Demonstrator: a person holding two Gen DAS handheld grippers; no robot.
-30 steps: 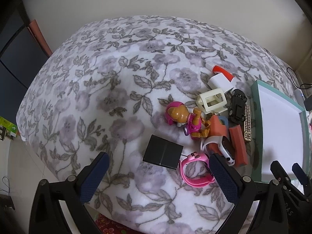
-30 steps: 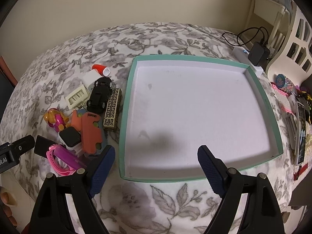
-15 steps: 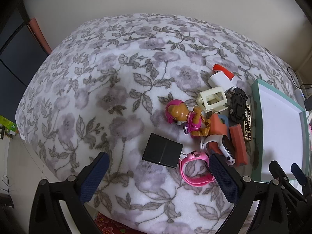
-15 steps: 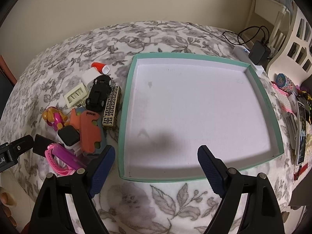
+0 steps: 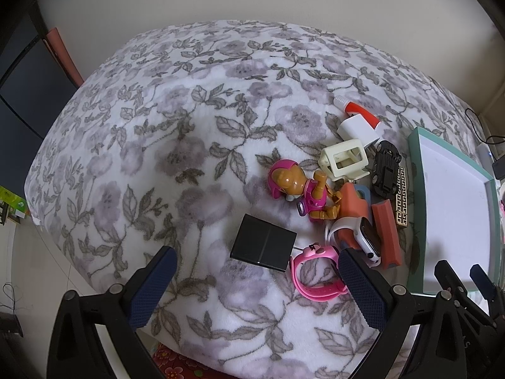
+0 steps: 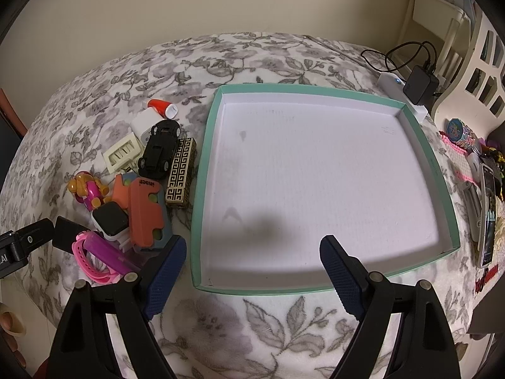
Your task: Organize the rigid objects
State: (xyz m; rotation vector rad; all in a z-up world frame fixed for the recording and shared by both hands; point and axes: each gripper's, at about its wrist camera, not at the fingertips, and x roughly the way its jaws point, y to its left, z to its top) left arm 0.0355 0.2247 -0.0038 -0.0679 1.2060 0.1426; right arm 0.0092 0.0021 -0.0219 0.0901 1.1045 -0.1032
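The toy pile (image 5: 353, 189) lies on the floral blanket (image 5: 189, 126), ahead and right of the left gripper (image 5: 257, 279), whose right finger (image 5: 363, 290) overlaps the pink watch (image 5: 315, 271). The right gripper (image 6: 252, 268) hovers over the tray's (image 6: 442, 170) near edge. Both are spread wide, holding nothing. The black square (image 5: 263, 242) is half hidden in the right view.
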